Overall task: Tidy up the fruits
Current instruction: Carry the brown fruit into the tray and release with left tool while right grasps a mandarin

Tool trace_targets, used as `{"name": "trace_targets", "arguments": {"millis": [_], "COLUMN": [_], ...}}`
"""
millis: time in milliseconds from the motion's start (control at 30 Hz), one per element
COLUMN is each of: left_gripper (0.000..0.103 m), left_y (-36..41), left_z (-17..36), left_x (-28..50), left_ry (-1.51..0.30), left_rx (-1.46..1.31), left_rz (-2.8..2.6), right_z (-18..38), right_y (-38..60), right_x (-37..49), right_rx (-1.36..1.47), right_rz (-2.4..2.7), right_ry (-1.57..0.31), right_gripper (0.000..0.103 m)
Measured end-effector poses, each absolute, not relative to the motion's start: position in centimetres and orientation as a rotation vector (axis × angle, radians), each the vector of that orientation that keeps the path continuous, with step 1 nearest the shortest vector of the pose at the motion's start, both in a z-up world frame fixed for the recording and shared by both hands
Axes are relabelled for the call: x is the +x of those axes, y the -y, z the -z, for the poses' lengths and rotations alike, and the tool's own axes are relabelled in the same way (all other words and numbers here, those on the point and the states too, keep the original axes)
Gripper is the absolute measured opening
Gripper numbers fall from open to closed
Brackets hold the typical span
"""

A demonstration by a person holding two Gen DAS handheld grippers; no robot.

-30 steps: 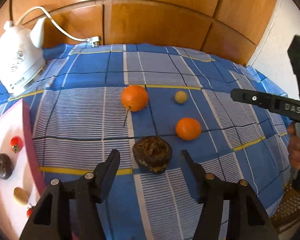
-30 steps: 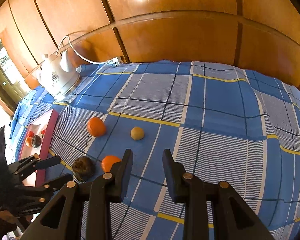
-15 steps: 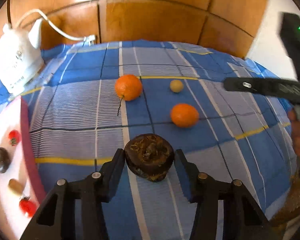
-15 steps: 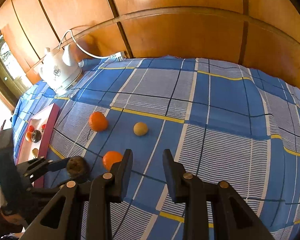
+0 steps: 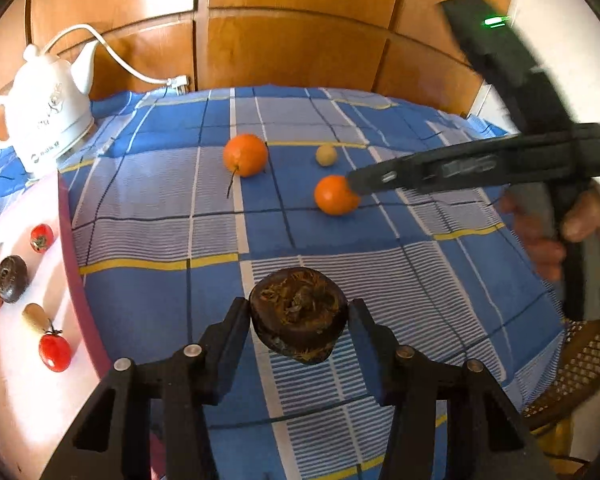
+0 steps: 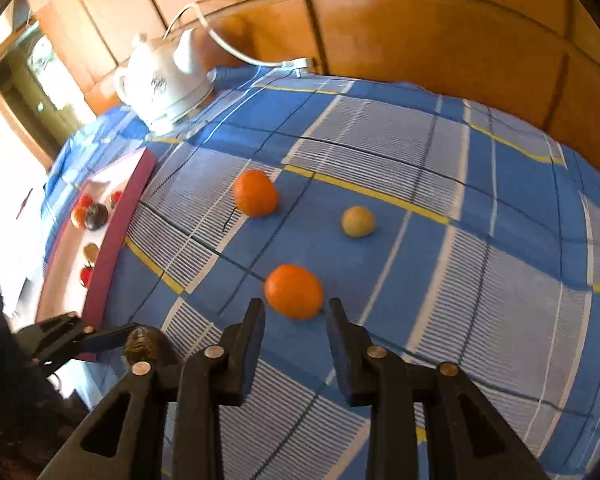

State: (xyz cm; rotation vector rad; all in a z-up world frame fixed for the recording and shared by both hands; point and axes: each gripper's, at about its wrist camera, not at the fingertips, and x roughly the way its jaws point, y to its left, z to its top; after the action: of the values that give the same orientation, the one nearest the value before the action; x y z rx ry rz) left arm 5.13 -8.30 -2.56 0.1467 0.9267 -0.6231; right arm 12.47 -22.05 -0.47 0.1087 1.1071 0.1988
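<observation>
A dark brown, rough fruit (image 5: pixel 299 308) hangs just above the blue checked cloth, with my left gripper (image 5: pixel 299 322) shut on it. In the right wrist view the same fruit (image 6: pixel 144 346) shows at the lower left, close to the tray's corner. My right gripper (image 6: pixel 296 316) points down at the nearer orange (image 6: pixel 294 290). Its jaws are opening; the orange's near side sits between the fingertips (image 6: pixel 256 312), which do not press on it. From the left wrist view, that gripper's finger (image 5: pixel 384 178) reaches the same orange (image 5: pixel 334 196).
A stemmed orange (image 5: pixel 245 155) and a small yellowish fruit (image 5: pixel 326 155) lie farther back. The maroon-rimmed tray (image 5: pixel 75 256) at left holds tomatoes and other small fruits. A white kettle (image 5: pixel 44 120) stands behind it. A wicker seat (image 5: pixel 572 368) is off the right edge.
My left gripper closed on the brown fruit and lifted it off the cloth. The right gripper came down and leftward to the nearer orange, and its jaws spread wider.
</observation>
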Motion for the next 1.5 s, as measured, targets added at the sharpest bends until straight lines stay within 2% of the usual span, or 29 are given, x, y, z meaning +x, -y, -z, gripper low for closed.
{"name": "trace_targets", "arguments": {"millis": [167, 567, 1033, 1500], "left_gripper": [0.051, 0.051, 0.051, 0.051], "left_y": [6.7, -1.3, -9.1, -13.1], "left_z": [0.9, -2.9, -1.7, 0.3], "left_x": [4.8, 5.7, 6.1, 7.5], "left_ry": [-0.897, -0.827, -0.831, -0.881], "left_rx": [0.116, 0.016, -0.054, -0.125], "left_rz": [0.605, 0.359, 0.137, 0.052], "right_z": [2.0, 3.9, 4.5, 4.7], "right_y": [20.5, 19.7, 21.2, 19.8], "right_x": [14.4, 14.4, 13.3, 12.8], "right_rx": [0.048, 0.043, 0.176, 0.098], "right_rz": [-0.169, -0.096, -0.073, -0.021], "right_ry": [-1.141, -1.152, -1.097, -1.038], "right_gripper": [0.041, 0.04, 0.04, 0.04]}}
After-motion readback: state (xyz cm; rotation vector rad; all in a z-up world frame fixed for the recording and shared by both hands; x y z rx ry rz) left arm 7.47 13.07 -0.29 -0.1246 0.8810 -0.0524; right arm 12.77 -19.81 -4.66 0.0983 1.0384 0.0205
